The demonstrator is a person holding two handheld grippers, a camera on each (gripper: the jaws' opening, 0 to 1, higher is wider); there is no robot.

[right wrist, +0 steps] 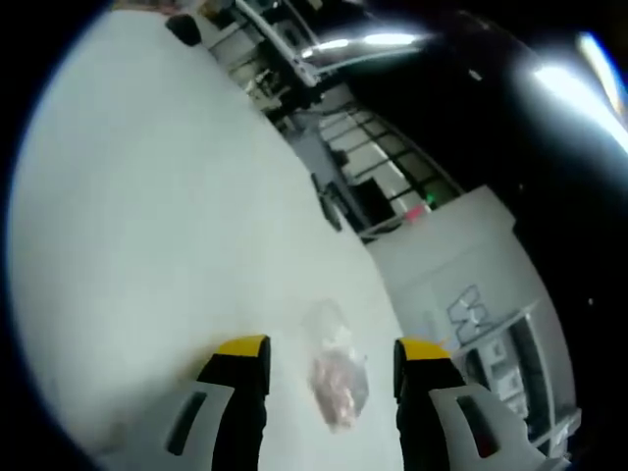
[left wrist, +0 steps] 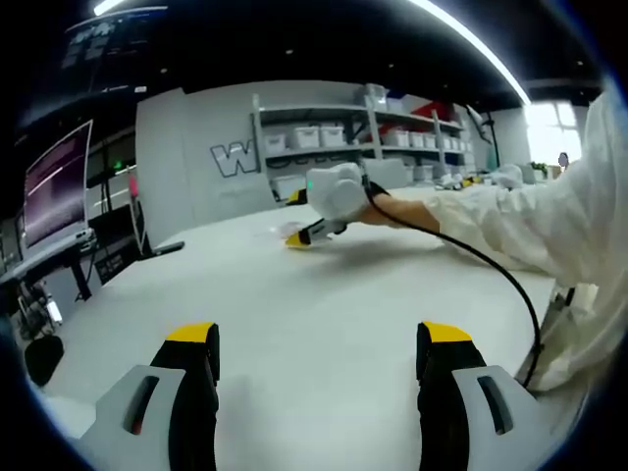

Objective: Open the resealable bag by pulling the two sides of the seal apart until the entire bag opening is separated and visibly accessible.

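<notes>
Left gripper (left wrist: pixel 319 343): jaws spread wide, yellow-tipped, nothing between them, hovering over the white table (left wrist: pixel 324 294) w/ bare surface ahead. Right gripper (right wrist: pixel 332 358): jaws likewise spread apart, straddling the resealable bag (right wrist: pixel 339 378) w/o visible contact; view rolled hard, table (right wrist: pixel 147 216) running diagonally.

Surroundings, largest first. Table is broad, white, takes up most of both views. Behind it in left gripper view: grey wall w/ large lettering (left wrist: pixel 234 157), shelving unit (left wrist: pixel 363 137) loaded w/ white bins, monitor (left wrist: pixel 54 186) at far left on a desk. Ceiling light strips (left wrist: pixel 471 44) overhead. No obstruction between either tool and the table surface.

Pose: in left gripper view a person's white sleeve (left wrist: pixel 530 221) reaches in from the right, gloved hand (left wrist: pixel 339 191) holding the right gripper low near the far part of the table, tips angled down. Black cable (left wrist: pixel 491 265) trails from it back along the arm.

Bag: small, clear, pinkish contents, lying flat on table, between the right gripper's jaw tips and just beyond. Seal state cannot be told.
</notes>
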